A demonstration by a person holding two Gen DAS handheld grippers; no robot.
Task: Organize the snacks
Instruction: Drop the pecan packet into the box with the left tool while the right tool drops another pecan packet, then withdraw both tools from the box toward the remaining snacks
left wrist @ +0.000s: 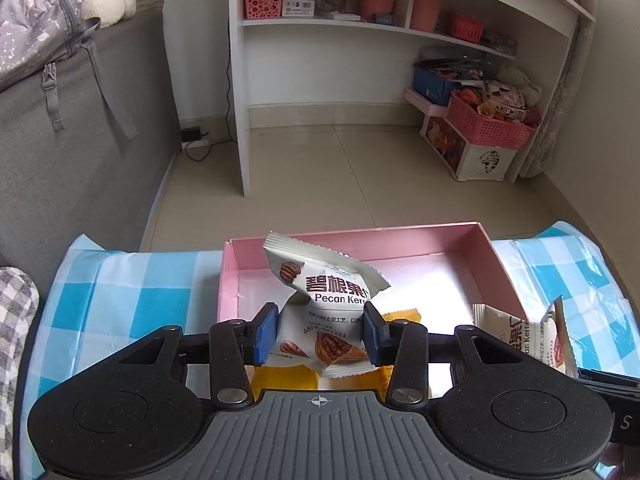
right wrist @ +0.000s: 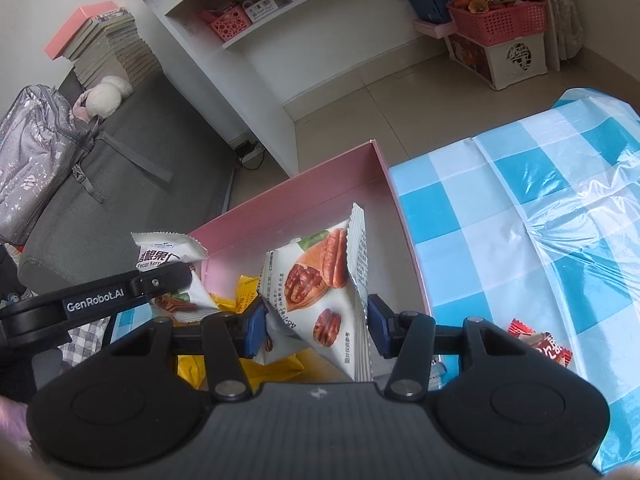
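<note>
A pink box [left wrist: 496, 258] lies on the blue-checked tablecloth [left wrist: 152, 284]. My left gripper [left wrist: 320, 332] is shut on a white pecan packet [left wrist: 328, 296] and holds it over the box's near left part. My right gripper [right wrist: 316, 326] is shut on another white pecan packet [right wrist: 320, 284] over the box [right wrist: 280, 208], right of the left gripper [right wrist: 120, 292]; that packet also shows at the right of the left wrist view [left wrist: 520, 340]. Yellow packets [left wrist: 288, 380] lie in the box under both grippers, also seen in the right wrist view [right wrist: 244, 292].
A red snack packet [right wrist: 540, 342] lies on the cloth [right wrist: 520, 208] right of the box. A grey sofa [left wrist: 80, 128] with a backpack [left wrist: 36, 20] stands at the left. A white shelf unit [left wrist: 360, 40] and pink baskets [left wrist: 488, 124] stand beyond the table's far edge.
</note>
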